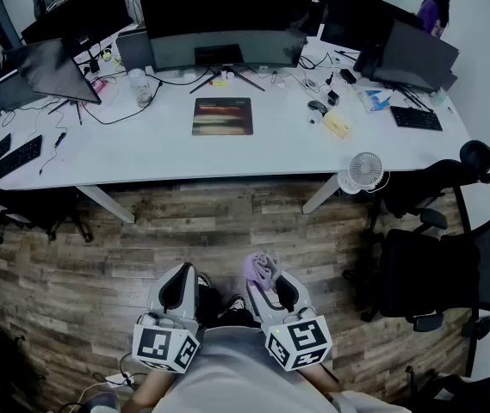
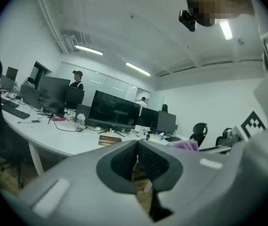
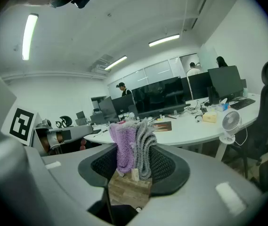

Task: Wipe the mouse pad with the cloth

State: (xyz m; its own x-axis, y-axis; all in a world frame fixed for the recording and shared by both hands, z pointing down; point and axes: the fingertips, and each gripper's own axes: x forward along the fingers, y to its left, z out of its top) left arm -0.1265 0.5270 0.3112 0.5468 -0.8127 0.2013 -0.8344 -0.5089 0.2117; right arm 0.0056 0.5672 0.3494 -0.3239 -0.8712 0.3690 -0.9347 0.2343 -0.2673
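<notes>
Far from the mouse pad (image 1: 222, 116), we are holding the cloth (image 3: 132, 144) clamped in the right gripper (image 1: 272, 275), left gripper (image 2: 137, 153) clenched empty; approach likely next.

Office — monitors (image 1: 223, 26), desk (image 1: 150, 149), chairs (image 1: 438, 274)

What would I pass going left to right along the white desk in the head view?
Flat black keyboard → clear bottle → dark rectangular mouse pad with coloured stripes → pale yellow block → second black keyboard.
</notes>
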